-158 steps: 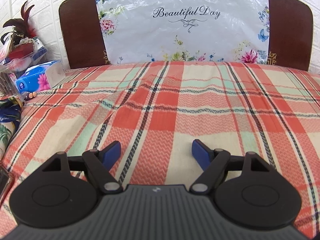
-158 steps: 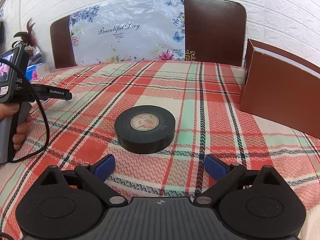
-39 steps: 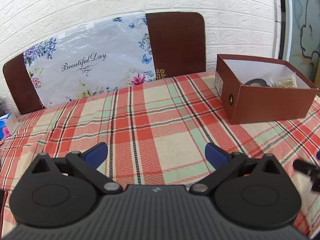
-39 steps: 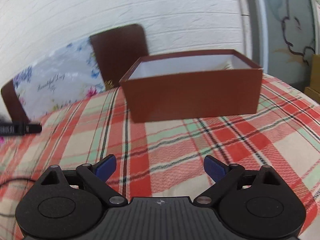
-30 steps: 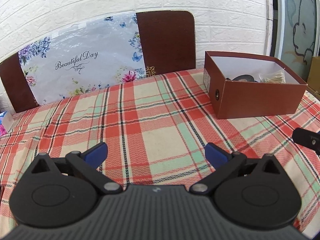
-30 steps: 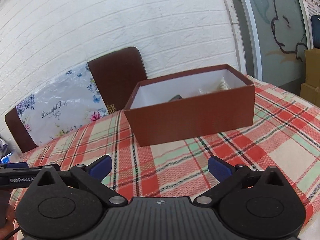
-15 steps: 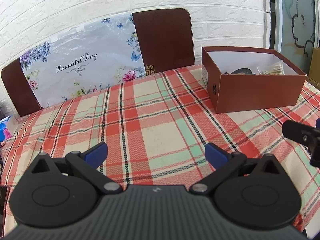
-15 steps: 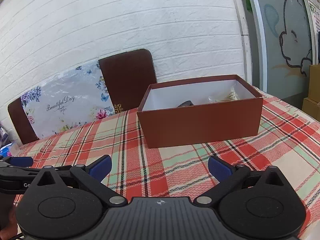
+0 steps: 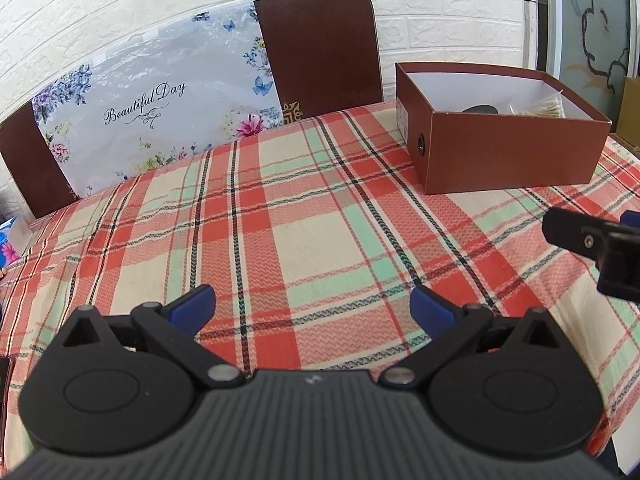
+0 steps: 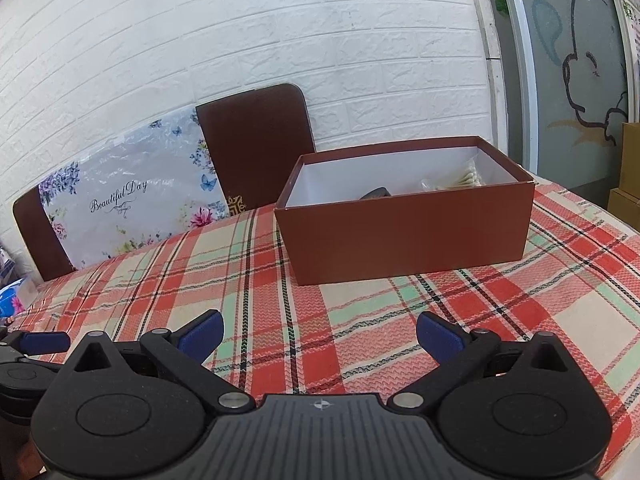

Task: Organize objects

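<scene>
The black tape roll that lay on the table now sits inside the brown box near the far right corner, both the left gripper and right gripper have backed away with jaws wide open and empty, so organizing looks done.
</scene>
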### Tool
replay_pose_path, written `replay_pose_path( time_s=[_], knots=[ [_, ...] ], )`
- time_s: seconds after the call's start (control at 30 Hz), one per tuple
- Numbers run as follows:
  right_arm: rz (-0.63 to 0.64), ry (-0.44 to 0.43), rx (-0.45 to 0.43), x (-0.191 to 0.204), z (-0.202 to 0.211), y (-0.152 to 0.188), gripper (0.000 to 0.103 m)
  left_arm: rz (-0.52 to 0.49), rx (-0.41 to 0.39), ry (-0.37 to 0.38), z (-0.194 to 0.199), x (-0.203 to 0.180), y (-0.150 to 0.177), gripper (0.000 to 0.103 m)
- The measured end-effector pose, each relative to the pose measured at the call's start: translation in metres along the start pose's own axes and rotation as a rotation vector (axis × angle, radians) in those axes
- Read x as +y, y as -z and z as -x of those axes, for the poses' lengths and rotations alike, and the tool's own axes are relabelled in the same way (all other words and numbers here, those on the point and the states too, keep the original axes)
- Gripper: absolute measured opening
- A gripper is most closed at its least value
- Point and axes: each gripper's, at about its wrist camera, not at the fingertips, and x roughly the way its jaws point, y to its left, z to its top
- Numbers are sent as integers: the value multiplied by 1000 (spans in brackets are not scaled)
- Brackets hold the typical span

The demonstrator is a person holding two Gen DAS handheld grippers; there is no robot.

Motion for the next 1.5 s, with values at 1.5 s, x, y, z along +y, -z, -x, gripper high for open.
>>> replay_pose_path(
  time_s=[1.5],
  knots=[
    [-43,15,46,0,-9,12,102,-21,92,55,-11,-13,10,103]
  ],
)
